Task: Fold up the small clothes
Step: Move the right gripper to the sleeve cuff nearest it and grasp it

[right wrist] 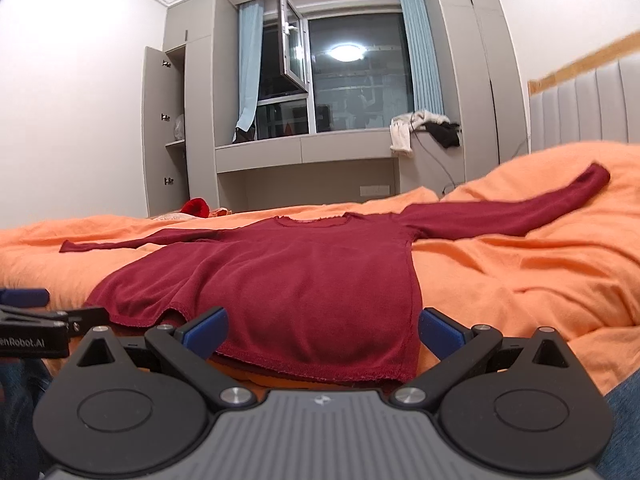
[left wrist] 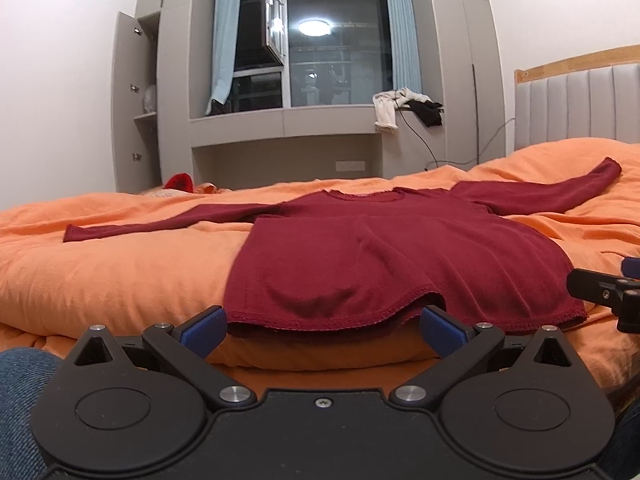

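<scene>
A dark red long-sleeved sweater [left wrist: 384, 260] lies flat on the orange bedcover [left wrist: 120, 276], both sleeves spread wide, neckline away from me. My left gripper [left wrist: 324, 330] stands open just before the hem at its left part, nothing between its blue pads. In the right wrist view the same sweater [right wrist: 288, 284] fills the middle, and my right gripper [right wrist: 324, 334] is open at the hem's right corner, the cloth edge lying between its fingers without being pinched. The right gripper's tip [left wrist: 608, 292] shows at the left view's right edge; the left gripper's tip [right wrist: 36, 316] shows at the right view's left edge.
The orange bedcover [right wrist: 520, 280] is rumpled to the right. A padded headboard [left wrist: 580, 108] stands at the right. Beyond the bed are a window ledge with piled clothes [left wrist: 404, 110], an open cupboard door [left wrist: 128, 100] and a small red item [left wrist: 180, 182]. Blue denim [left wrist: 20, 392] shows at lower left.
</scene>
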Demonstrator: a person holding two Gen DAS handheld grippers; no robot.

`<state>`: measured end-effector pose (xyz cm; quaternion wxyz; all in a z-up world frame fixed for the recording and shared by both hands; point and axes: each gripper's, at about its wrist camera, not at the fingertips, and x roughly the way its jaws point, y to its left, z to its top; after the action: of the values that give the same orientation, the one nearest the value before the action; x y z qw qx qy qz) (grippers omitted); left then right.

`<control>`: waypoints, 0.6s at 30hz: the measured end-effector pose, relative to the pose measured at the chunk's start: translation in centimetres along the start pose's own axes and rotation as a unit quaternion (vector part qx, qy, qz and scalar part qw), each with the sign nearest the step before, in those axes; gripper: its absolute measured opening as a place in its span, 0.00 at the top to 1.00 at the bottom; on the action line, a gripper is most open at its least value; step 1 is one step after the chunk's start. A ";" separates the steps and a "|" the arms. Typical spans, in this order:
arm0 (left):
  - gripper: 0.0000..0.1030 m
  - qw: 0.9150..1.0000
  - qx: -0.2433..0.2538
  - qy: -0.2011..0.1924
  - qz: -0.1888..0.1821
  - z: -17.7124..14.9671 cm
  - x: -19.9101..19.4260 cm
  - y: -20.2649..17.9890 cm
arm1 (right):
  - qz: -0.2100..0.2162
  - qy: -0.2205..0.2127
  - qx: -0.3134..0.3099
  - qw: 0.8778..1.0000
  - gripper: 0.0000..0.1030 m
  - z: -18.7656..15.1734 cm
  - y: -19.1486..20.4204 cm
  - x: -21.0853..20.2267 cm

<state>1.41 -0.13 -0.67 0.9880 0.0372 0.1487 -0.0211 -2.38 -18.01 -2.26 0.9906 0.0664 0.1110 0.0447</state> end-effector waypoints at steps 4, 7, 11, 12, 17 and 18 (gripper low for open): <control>0.01 1.000 0.001 0.029 -0.011 0.7 0.9 -0.1 | -0.001 0.011 0.046 0.999 0.00 0.7 -1.7 0.3; 0.01 0.998 0.000 0.054 -0.028 1.6 1.9 -0.1 | 0.002 0.018 0.089 0.996 0.00 1.9 -3.6 0.5; 0.00 0.997 0.002 0.064 -0.034 3.5 3.7 -0.5 | 0.013 0.040 0.147 0.988 0.00 3.7 -7.2 2.0; 0.00 0.997 0.003 0.063 -0.034 4.1 4.2 -0.6 | 0.012 0.042 0.155 0.987 0.00 4.1 -8.1 2.5; 0.01 0.997 -0.015 0.070 -0.043 7.4 7.6 -0.8 | -0.030 0.041 0.152 0.987 0.00 6.8 -12.0 4.9; 0.00 0.996 -0.018 0.072 -0.044 8.0 8.5 -0.7 | -0.039 0.038 0.146 0.988 0.00 7.4 -12.7 5.4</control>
<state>11.78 -1.76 4.36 0.9734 0.0138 0.2212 -0.0586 5.46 -30.84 1.92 0.9662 0.2045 0.1567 -0.0080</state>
